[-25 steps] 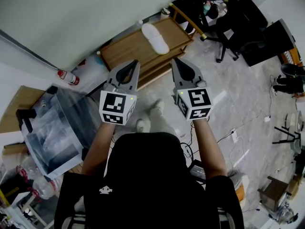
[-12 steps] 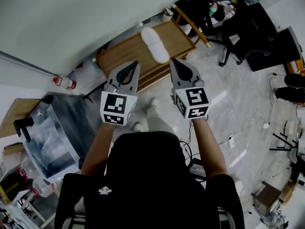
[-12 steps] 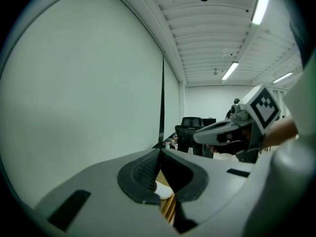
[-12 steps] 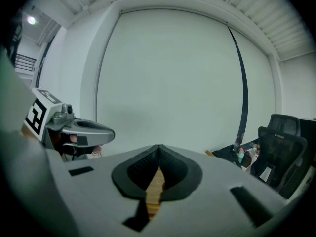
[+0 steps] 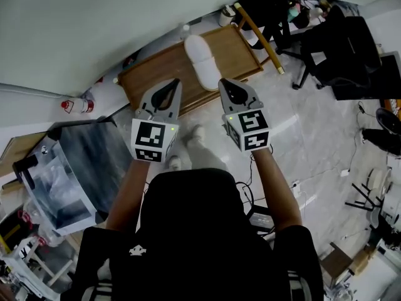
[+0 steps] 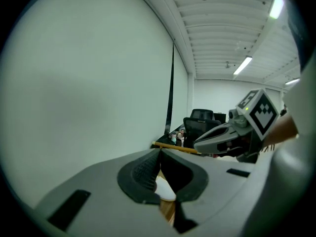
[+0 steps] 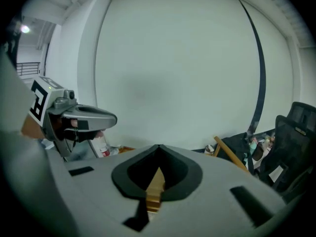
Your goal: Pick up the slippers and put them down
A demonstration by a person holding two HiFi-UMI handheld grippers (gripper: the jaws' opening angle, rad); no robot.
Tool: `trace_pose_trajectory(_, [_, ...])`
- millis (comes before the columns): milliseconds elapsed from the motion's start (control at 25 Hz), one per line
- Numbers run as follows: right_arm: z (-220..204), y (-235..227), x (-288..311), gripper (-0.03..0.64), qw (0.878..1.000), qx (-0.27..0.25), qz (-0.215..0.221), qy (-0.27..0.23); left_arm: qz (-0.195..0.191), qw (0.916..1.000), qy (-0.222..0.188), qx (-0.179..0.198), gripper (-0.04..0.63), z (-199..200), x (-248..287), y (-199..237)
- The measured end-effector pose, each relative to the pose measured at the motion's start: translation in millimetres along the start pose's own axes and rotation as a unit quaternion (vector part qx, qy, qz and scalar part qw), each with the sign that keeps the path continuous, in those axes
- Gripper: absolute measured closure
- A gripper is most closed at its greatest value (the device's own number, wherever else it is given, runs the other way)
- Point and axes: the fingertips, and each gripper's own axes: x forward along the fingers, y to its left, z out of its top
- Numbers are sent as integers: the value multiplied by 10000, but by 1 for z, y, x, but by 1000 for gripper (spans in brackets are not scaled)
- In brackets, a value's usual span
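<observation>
Two grippers, the left gripper (image 5: 176,81) and the right gripper (image 5: 220,81), hover side by side with jaws pressed together on nothing, short of the white slippers (image 5: 199,60) lying untouched atop a wooden rack (image 5: 156,68), so picking up and putting down both appear left to do

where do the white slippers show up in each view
Head view: the white slippers lie top centre, on the wooden rack.
Left gripper view: low centre, a white patch seen through the jaws' hollow.
Right gripper view: not in it.
Shared landmark: the wooden rack, in all three.
</observation>
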Motion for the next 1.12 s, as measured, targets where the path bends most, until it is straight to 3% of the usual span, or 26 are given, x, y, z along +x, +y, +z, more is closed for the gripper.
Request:
trace_pose_trajectory(280, [-44, -24, 52, 629, 9966, -112, 394, 713, 156, 9988, 389, -237, 591, -37, 41, 9])
trace_pose_trajectory(680, [-117, -42, 117, 626, 9816, -163, 958, 1646, 399, 9930, 957, -559, 591, -99, 78, 16])
trace_pose_trajectory(1120, [-179, -59, 178, 440, 9706, 21, 820, 2264, 494, 9873, 1316, -733, 591, -150, 93, 18])
